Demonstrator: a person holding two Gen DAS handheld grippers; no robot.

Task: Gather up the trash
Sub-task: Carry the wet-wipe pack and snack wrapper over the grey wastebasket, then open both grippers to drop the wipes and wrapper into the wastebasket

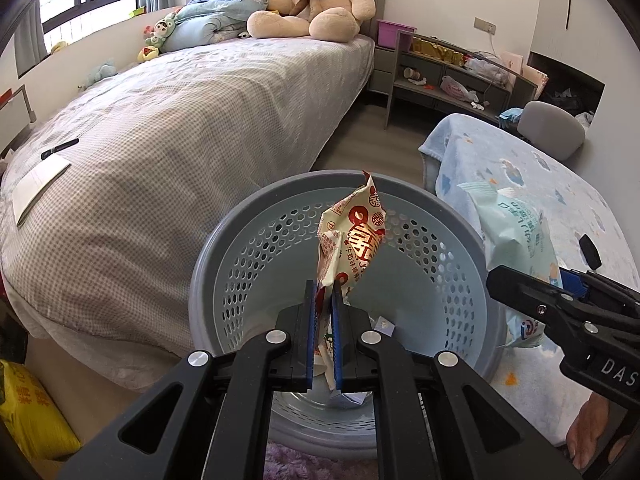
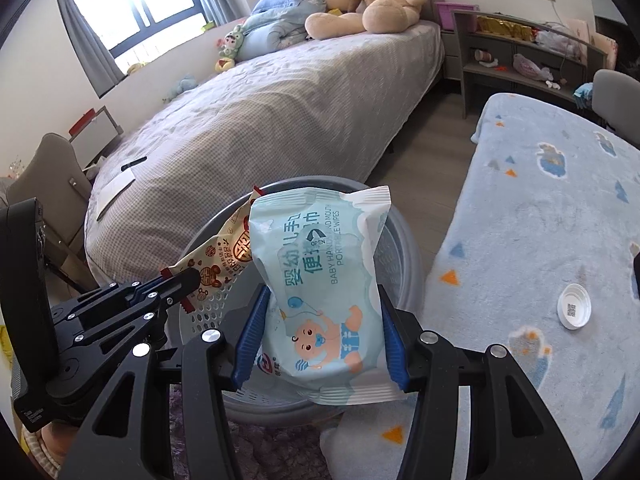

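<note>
1. Left wrist view, nearest: the left gripper point(image 1: 325, 280) has its blue pads pressed together on the lower end of a crumpled snack wrapper point(image 1: 352, 236), cream with red print, which stands up above the open mouth of the grey trash basket point(image 1: 224, 248).
2. Small scraps of paper point(image 1: 384, 326) lie on the basket's bottom, behind the fingers.
3. To the right of that view, the right gripper point(image 2: 322, 312) is clamped on a pale blue pack of baby wipes point(image 2: 320, 280), one pad on each side edge; the pack stands upright over the basket's rim.
4. Right wrist view shows the wrapper just left of the pack, the two nearly touching.
5. Beside the basket on the right, a light blue blanket point(image 2: 540, 220) covers a surface, and a white bottle cap point(image 2: 574, 306) lies on it.
6. Farther off, a bed point(image 1: 180, 120) with a grey checked cover holds a notepad point(image 1: 38, 188) and a pen point(image 1: 60, 148).
7. At the head of the bed sits a large teddy bear point(image 1: 316, 0).
</note>
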